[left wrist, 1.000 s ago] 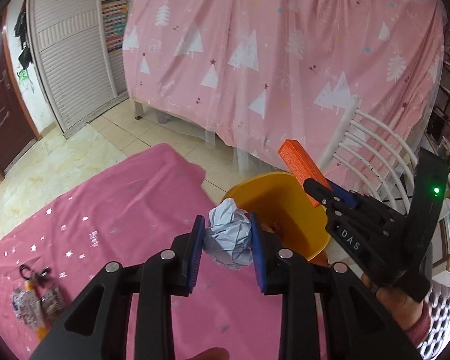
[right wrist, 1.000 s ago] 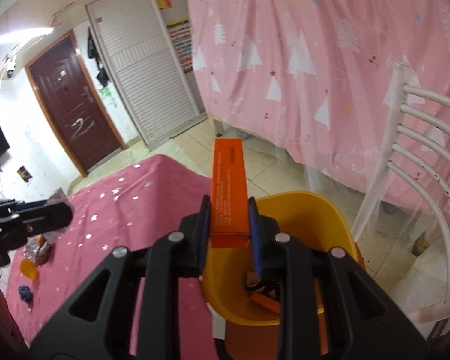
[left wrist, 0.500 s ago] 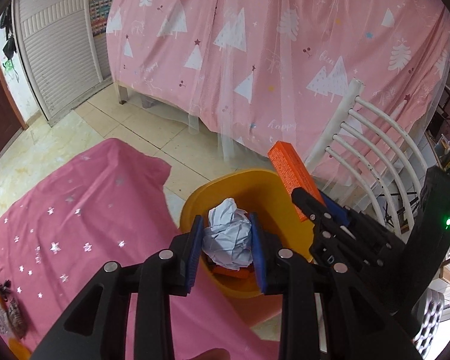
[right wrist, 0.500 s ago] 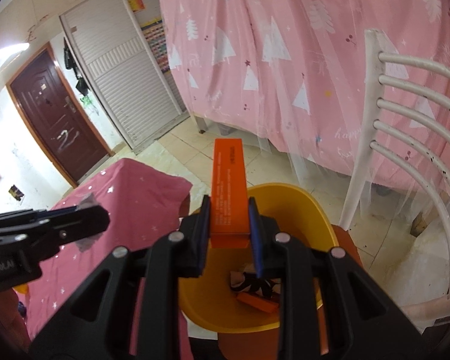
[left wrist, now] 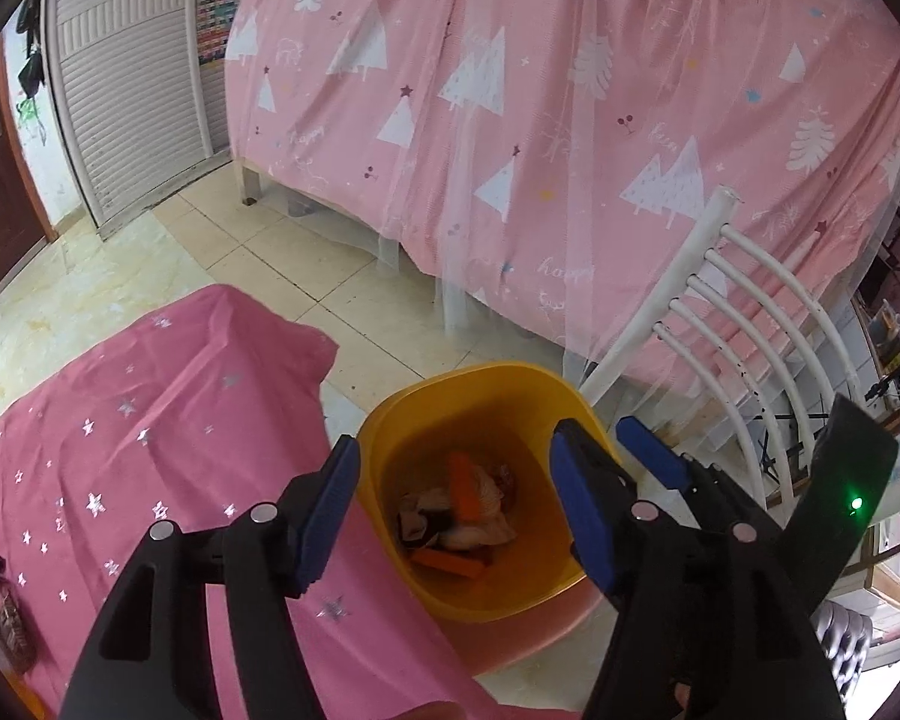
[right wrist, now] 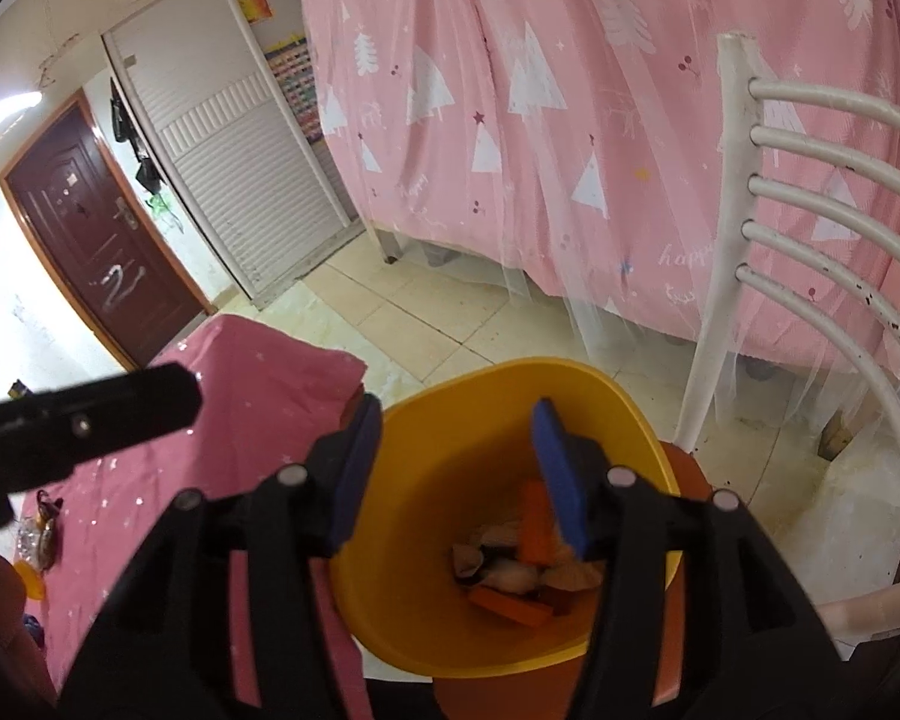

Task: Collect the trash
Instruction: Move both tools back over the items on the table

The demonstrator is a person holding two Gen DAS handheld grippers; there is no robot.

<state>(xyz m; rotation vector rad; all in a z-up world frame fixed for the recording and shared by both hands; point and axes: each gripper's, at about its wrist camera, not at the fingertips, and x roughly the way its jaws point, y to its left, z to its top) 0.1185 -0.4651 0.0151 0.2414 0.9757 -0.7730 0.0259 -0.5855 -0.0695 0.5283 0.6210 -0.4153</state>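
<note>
Two handheld grippers hang over a yellow bin [left wrist: 390, 438], both with jaws opening and nothing between the blue pads. In the left wrist view, the left gripper [left wrist: 456, 516] fills the lower centre of the frame, its pads spread to either side of the bin's mouth; the right gripper [left wrist: 606, 450] reaches in from the lower right, a green light glowing on its body. In the right wrist view, the right gripper [right wrist: 456, 474] is spread over the same bin [right wrist: 510, 372] at lower centre, with part of the left gripper dark at the left edge. The trash [left wrist: 462, 516] lies at the bottom of the bin: crumpled paper and orange boxes [right wrist: 534, 522]. A pink starred cloth [left wrist: 150, 420] spreads to the lower left. A white chair [right wrist: 810, 210] stands at right, before a pink tree-print drape [left wrist: 510, 120] across the top.
</note>
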